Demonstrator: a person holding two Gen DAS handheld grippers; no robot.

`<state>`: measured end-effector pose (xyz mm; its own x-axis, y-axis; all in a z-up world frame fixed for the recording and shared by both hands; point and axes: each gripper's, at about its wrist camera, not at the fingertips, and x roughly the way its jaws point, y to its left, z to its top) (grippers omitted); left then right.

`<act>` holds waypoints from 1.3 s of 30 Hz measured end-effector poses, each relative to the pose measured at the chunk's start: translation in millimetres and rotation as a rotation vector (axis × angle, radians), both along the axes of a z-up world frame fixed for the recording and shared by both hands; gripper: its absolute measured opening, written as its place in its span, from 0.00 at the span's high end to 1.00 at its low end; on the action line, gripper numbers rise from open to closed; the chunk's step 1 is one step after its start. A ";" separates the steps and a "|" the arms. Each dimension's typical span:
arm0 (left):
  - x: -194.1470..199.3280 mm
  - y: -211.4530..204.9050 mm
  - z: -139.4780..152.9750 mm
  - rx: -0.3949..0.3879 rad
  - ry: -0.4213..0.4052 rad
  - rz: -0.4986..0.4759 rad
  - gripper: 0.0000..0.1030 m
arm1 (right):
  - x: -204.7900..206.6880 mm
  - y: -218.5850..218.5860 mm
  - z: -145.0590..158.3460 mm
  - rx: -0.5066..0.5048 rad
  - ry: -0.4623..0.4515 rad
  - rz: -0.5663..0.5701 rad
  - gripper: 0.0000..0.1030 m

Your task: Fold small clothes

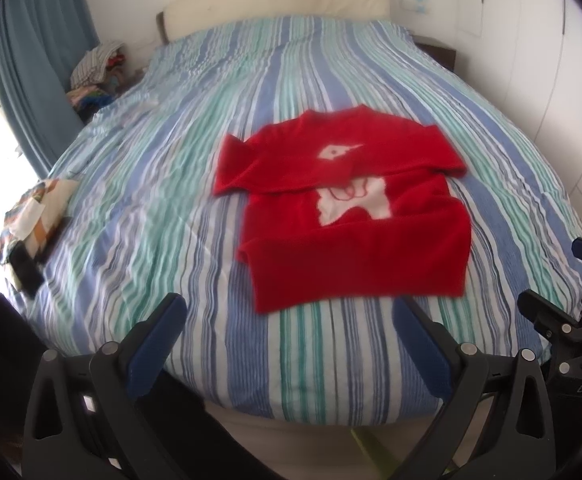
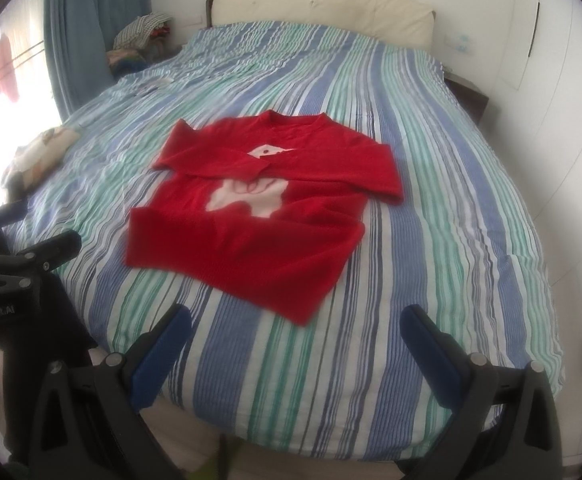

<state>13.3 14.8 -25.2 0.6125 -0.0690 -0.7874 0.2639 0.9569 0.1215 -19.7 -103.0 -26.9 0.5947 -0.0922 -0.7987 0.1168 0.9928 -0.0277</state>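
Black plastic arms with blue padded tips frame the bottom of both views. Left gripper (image 1: 291, 312): jaws spread wide, nothing between them, held over the foot edge of the bed. Right gripper (image 2: 297, 320): likewise spread apart and empty, over the same near edge; its dark body also shows at the right margin of the left view.

Beyond the fingertips, a striped duvet (image 1: 179, 184), blue, green and white bands running lengthwise, slightly puckered and wrinkled, covers the whole bed.

Red sweater (image 1: 351, 208) lies flat on the duvet near the foot end, clear of both grippers. Fuzzy knit, hem toward the cameras, neckline away. Both sleeves are folded across the chest, partly covering a white animal-shaped motif.

At the left bed edge, a small patterned fabric bundle (image 1: 39, 212), blurred. Farther back, a cream padded headboard (image 2: 323, 4), a heap of mixed clothes (image 2: 141, 32) in the corner, blue curtain (image 1: 39, 52) beside it.
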 end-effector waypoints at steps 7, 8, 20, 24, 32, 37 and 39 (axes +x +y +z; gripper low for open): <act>34.4 55.6 -34.2 -0.112 0.128 0.102 0.01 | -5.9 -32.0 2.3 0.032 -0.041 -0.073 0.00; 39.0 62.8 -40.7 -0.124 0.148 0.115 0.01 | -7.3 -41.1 1.0 0.030 -0.042 -0.099 0.00; 119.0 47.6 -151.2 -0.226 0.328 0.067 0.21 | 39.3 -90.1 -110.8 0.320 -0.002 -0.022 0.03; 124.3 44.0 -162.1 -0.253 0.378 0.056 0.90 | 67.9 -86.0 -153.6 0.447 0.052 0.015 0.19; 73.9 80.2 -105.6 -0.308 0.445 -0.017 0.97 | 56.6 -80.3 -120.4 0.463 0.098 0.152 0.96; 53.7 78.8 -119.8 -0.205 0.500 -0.022 0.97 | 17.7 -84.6 -92.1 0.476 0.191 0.130 0.96; 59.3 76.0 -142.1 -0.173 0.540 0.011 0.97 | 16.1 -86.0 -109.4 0.455 0.243 0.103 0.96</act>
<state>72.6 90.8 -167.3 0.1272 -0.2211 -0.9669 0.2353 0.9537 -0.1871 -3.6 -188.9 -136.3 0.3751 0.3452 -0.8603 0.0613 0.9168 0.3946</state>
